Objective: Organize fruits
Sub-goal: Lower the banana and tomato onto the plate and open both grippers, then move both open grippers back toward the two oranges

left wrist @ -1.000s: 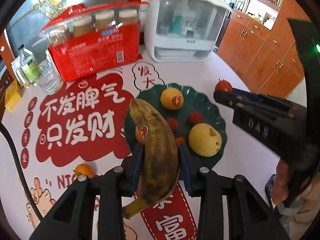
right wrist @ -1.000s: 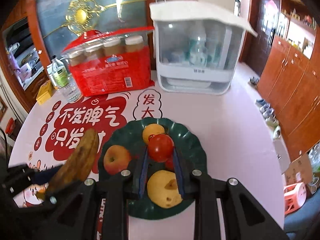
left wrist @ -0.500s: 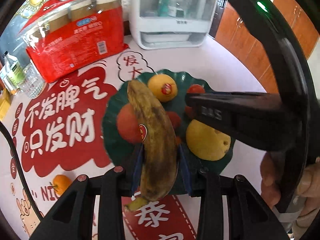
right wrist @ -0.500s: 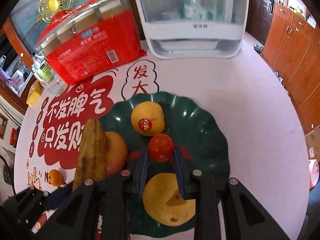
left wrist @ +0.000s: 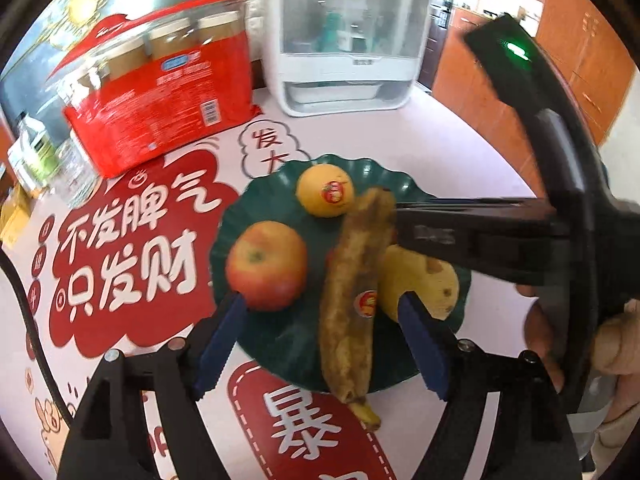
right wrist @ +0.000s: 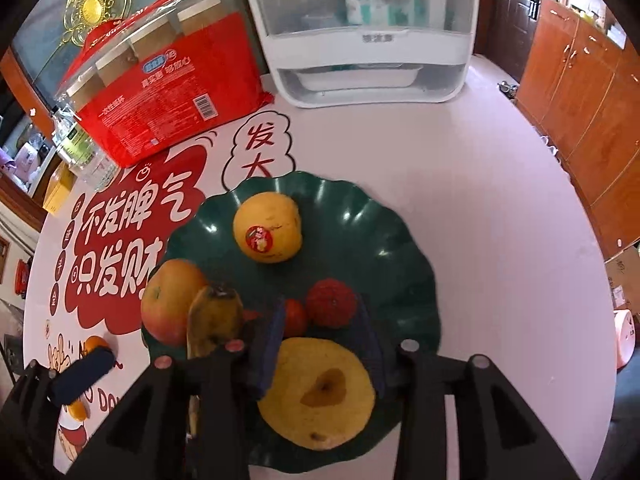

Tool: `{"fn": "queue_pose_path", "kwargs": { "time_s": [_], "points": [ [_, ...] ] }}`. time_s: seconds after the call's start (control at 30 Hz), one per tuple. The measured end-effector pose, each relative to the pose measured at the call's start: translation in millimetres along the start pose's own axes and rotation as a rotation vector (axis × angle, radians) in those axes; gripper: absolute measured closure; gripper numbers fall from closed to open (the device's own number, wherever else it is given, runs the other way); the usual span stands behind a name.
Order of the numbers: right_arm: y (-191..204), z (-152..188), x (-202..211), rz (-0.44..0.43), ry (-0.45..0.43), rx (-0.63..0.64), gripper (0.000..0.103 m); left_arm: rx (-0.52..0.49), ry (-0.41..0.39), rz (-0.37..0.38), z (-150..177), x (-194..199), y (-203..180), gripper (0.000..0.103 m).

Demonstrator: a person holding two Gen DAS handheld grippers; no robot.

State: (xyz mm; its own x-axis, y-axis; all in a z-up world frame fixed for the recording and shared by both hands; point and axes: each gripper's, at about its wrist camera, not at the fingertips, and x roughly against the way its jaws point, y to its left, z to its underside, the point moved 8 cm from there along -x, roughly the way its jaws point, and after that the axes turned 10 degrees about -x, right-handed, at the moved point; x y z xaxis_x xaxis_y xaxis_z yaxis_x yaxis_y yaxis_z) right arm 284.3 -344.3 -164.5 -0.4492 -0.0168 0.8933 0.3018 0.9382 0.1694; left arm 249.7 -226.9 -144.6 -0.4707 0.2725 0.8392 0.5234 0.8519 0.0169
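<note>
Banana (left wrist: 352, 300) on plate (left wrist: 276, 196) (claws apart)

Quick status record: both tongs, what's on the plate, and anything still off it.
left tongs: open, around the banana, not gripping
right tongs: open, over the plate
plate: green, on the table
banana: lying across the plate, stem past the near rim
on plate: apple, orange, pear, tomato, red bumpy fruit
off plate: small orange fruit on the table, left of the plate
</note>
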Motion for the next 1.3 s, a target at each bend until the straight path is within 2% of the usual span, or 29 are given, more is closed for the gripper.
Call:
{"fn": "queue_pose_path", "kwargs": {
  "time_s": [0.37,0.57,0.97,1.3],
  "points": [
    [-2,9,30,0.025,-0.048,0.006,0.066,0.099,-0.01,-0.058,11,35,43,0.025],
    [4,30,54,0.039,-0.078,0.045,0.066,0.115,-0.013,-0.108,27,63,57,0.025],
    [49,110,102,-0.064,-0.086,0.141,0.066,0.133,-0.027,-0.172,81,123,68,0.024],
    [105,144,132,-0.168,-0.096,0.244,0.066,0.223,-0.051,-0.246,131,176,111,0.021]
  ]
}}
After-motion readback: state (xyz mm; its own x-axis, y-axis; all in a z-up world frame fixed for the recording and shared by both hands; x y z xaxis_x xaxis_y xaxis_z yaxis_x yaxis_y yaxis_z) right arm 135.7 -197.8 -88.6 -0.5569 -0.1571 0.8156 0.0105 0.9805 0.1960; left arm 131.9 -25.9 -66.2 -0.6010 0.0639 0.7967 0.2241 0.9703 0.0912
